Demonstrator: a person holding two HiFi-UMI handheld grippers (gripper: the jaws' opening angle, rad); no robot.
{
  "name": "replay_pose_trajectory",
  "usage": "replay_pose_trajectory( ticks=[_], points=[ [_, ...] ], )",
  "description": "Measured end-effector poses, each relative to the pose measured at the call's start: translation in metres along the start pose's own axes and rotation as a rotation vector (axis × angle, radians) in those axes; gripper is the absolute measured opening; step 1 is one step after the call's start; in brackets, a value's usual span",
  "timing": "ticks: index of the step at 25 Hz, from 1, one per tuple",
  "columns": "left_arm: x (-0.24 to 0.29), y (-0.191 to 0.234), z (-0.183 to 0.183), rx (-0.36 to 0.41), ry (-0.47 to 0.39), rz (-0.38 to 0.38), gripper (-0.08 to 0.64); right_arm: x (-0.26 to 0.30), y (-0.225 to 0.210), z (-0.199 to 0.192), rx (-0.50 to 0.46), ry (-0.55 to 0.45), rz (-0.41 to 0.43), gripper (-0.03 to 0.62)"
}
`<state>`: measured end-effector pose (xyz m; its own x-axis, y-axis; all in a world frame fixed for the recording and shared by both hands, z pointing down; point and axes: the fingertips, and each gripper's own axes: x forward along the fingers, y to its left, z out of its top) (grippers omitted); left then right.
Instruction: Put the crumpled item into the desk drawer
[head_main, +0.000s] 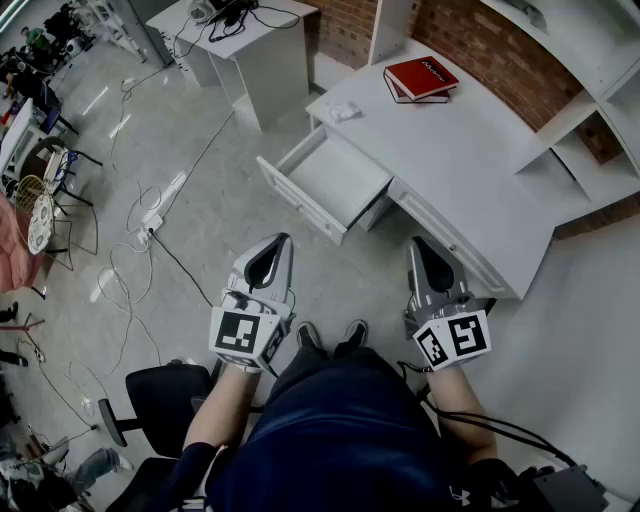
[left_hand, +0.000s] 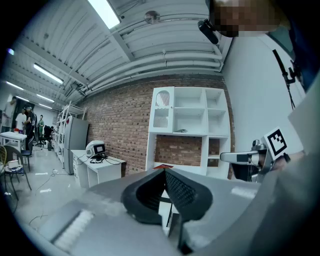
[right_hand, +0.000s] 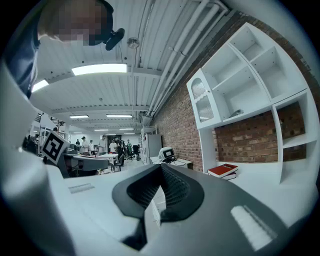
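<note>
A small white crumpled item (head_main: 343, 113) lies on the white desk (head_main: 470, 170), near its left end. Just below it the desk drawer (head_main: 335, 180) stands pulled out, its inside bare. My left gripper (head_main: 284, 240) and right gripper (head_main: 416, 243) hang side by side in front of the desk, well short of the drawer. Both are shut, pads pressed together with nothing between them. From the left gripper view my left gripper (left_hand: 165, 171) points at the desk and shelves. In the right gripper view my right gripper (right_hand: 160, 167) does the same.
A red book (head_main: 421, 77) (right_hand: 223, 170) lies on the desk's far side. White shelves (head_main: 590, 110) stand against a brick wall at the right. A second white desk (head_main: 245, 45) is at the back left. Cables (head_main: 150, 230) trail over the floor. A black chair (head_main: 160, 400) is behind my left arm.
</note>
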<state>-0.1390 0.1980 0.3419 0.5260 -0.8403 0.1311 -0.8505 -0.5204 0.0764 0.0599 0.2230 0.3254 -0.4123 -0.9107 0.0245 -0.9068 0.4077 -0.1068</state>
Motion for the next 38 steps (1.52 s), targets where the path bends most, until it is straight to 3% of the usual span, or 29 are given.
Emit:
replay_pose_trajectory(
  ticks=[9,19,27,38],
  points=[
    [0.01,-0.014,-0.002,0.009,0.007,-0.008,0.002,-0.01,-0.019,-0.003,0.012,0.001,-0.002,0.002],
    [0.021,-0.035,0.006,0.039,-0.004,0.056,0.002,-0.024,-0.051,0.001,-0.005,-0.032,0.033,0.002],
    [0.026,-0.047,-0.004,0.04,0.052,0.069,0.002,-0.025,-0.066,-0.003,0.026,-0.027,0.046,0.002],
    [0.078,-0.039,-0.004,0.037,0.04,0.005,0.002,-0.004,-0.093,-0.006,0.01,-0.006,-0.005,0.002]
  ],
)
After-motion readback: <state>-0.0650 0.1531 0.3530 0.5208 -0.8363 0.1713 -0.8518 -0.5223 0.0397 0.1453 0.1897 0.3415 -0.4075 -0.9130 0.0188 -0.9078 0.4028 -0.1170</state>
